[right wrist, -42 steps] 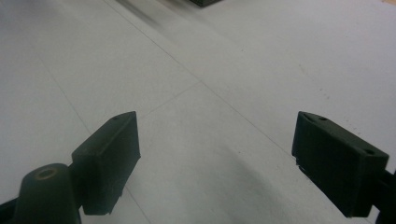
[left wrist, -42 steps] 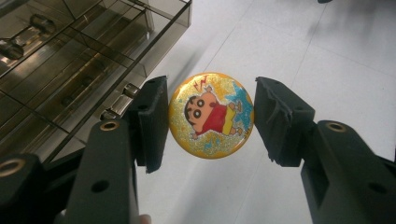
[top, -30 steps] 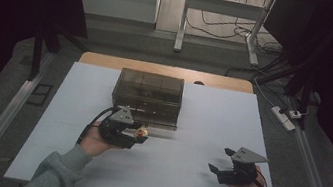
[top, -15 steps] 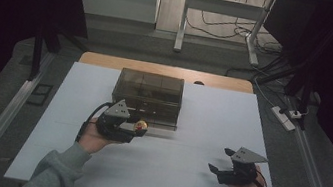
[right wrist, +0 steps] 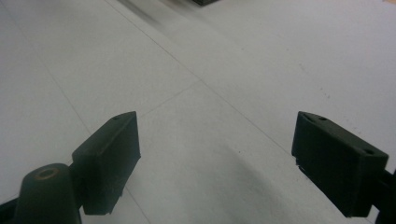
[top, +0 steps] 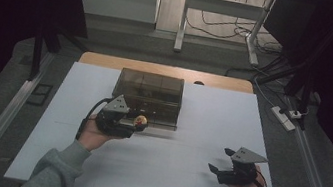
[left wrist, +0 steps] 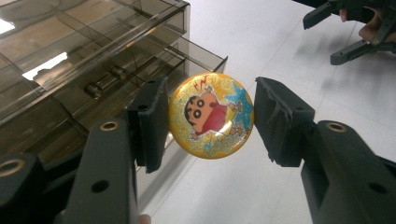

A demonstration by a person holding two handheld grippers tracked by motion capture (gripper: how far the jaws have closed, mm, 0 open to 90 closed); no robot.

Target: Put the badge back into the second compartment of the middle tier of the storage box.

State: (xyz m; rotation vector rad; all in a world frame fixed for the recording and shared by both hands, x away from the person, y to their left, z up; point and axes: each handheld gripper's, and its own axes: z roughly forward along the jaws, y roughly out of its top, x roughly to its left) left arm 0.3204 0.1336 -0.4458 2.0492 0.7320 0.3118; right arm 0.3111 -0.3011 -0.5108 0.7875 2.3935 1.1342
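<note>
Gripping a cartoon badge (left wrist: 211, 116) edgewise beside the smoky drawer box (left wrist: 88, 70), left tongs (left wrist: 209, 119); right tongs (right wrist: 217, 158) wide open, empty.

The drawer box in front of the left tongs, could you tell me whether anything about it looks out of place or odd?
Mildly, yes: one drawer of the smoky drawer box stands partly pulled out toward the left tongs, which grip a round cartoon badge by its edges. Nothing looks spilled or broken.
</note>
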